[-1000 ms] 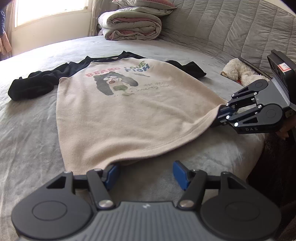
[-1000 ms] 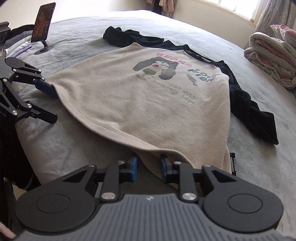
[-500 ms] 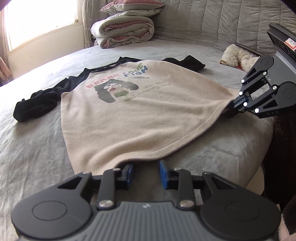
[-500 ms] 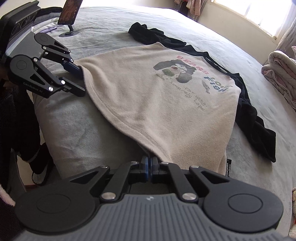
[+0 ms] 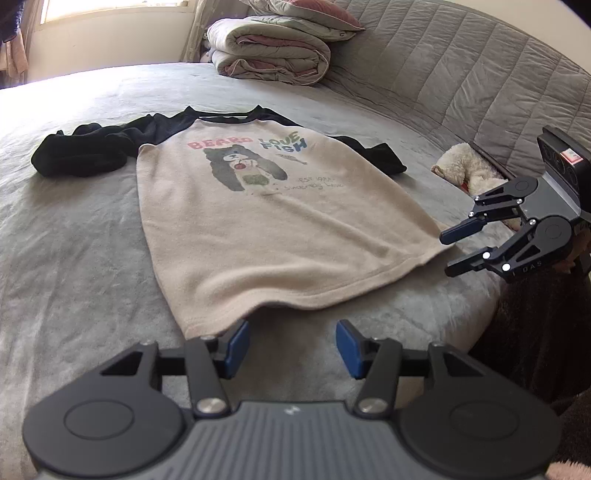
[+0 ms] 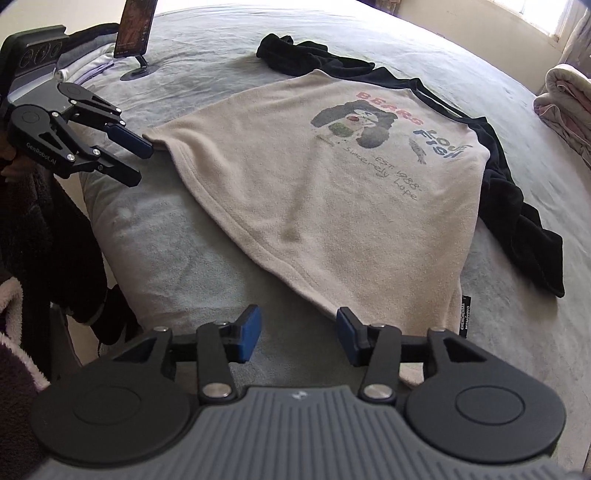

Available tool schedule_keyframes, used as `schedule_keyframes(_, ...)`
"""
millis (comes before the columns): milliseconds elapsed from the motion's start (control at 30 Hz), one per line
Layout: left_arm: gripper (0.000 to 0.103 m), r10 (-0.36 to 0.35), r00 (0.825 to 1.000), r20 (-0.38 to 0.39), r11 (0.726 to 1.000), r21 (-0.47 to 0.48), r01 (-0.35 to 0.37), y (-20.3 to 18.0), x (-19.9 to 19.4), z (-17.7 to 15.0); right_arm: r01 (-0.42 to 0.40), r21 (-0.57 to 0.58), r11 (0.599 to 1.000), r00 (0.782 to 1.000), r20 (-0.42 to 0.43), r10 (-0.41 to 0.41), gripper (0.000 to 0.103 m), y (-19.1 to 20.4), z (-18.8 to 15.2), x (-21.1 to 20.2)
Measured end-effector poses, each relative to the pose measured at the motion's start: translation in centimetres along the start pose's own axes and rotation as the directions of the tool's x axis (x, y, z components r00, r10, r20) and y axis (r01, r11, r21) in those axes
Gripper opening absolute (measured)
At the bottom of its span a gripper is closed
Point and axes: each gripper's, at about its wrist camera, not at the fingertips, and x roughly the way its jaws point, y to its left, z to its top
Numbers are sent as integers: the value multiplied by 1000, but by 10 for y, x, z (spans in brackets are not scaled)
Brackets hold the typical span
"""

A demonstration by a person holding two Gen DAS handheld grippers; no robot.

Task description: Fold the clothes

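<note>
A beige shirt [image 5: 266, 229] with black sleeves and a bear print lies flat, front up, on the grey bed [image 5: 74, 258]. My left gripper [image 5: 291, 347] stands open at the hem's left corner, its left fingertip just touching the cloth edge. In the right wrist view the same shirt [image 6: 332, 192] spreads ahead, and my right gripper [image 6: 299, 330] is open at the hem's right corner with nothing between its fingers. Each view shows the other tool: the right gripper [image 5: 452, 253] open beside the hem, the left gripper [image 6: 135, 158] open at the far corner.
Folded quilts [image 5: 269, 51] and a pillow sit at the back by the quilted headboard [image 5: 461, 74]. A white plush toy [image 5: 465, 170] lies near the bed's right edge. A phone on a stand [image 6: 135, 33] stands beyond the left gripper. A person's dark clothing [image 6: 40, 236] is at the bed edge.
Half a second ago the right gripper was shut on the hem and the left one nearly shut around it. Both have opened, and the hem lies flat on the bed.
</note>
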Motion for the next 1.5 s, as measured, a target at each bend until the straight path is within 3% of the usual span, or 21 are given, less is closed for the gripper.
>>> schedule_keyframes(133, 80, 4, 1000, 22, 999, -52, -3, 3, 0, 13, 33, 56, 998, 999, 29, -35, 55, -24, 8, -4)
schedule_keyframes(233, 88, 6, 999, 43, 997, -82, -2, 1, 1, 24, 67, 100, 993, 996, 45, -71, 60, -45, 13, -6)
schedule_keyframes(600, 102, 113, 992, 51, 987, -120, -106, -20, 36, 78, 158, 242, 957, 980, 79, -182, 68, -135, 23, -3)
schedule_keyframes(867, 102, 184, 983, -15, 979, -87, -185, -40, 98, 117, 189, 302, 934, 971, 85, -224, 72, -198, 9, 18)
schedule_keyframes(1067, 102, 196, 979, -49, 977, -72, -199, -45, 160, 160, 173, 342, 924, 965, 128, -228, 72, -238, -1, 31)
schedule_keyframes(1267, 102, 192, 980, -42, 976, -93, -195, -47, 210, 204, 67, 436, 897, 965, 201, -170, 72, -279, -7, 42)
schedule_keyframes(1500, 86, 203, 978, -39, 969, -134, -206, -38, 259, 250, -88, 485, 870, 970, 241, -36, 70, -316, 18, 65)
